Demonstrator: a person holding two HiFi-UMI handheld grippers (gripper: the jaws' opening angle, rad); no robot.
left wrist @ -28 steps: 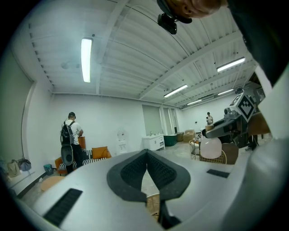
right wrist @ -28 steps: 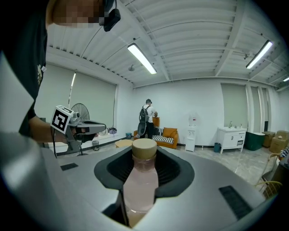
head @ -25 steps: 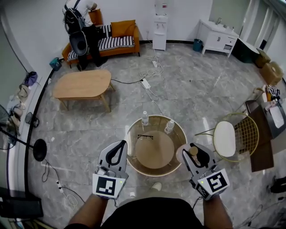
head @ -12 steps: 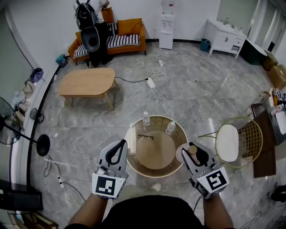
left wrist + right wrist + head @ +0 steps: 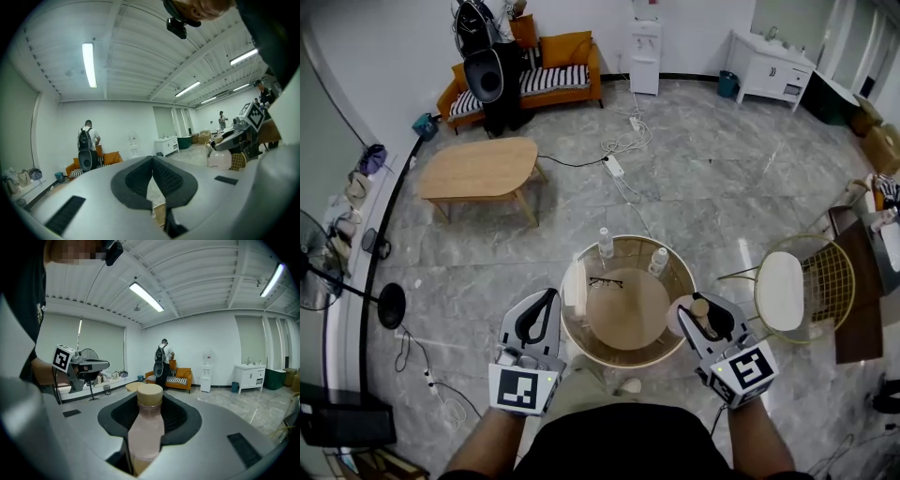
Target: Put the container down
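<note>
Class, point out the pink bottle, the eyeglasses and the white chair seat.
pink bottle (image 5: pixel 146 427): right gripper view, on its body below the cap.
eyeglasses (image 5: pixel 606 282): head view, on the frame's middle.
white chair seat (image 5: pixel 779 289): head view, on the seat's centre.

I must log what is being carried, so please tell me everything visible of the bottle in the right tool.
The bottle is slim and pale pink, plastic by its look, with a round tan cap. It stands upright between the jaws of the right tool, which are shut on its neck and shoulder. The head view places it at the right edge of the round table. Its base is hidden.
</note>
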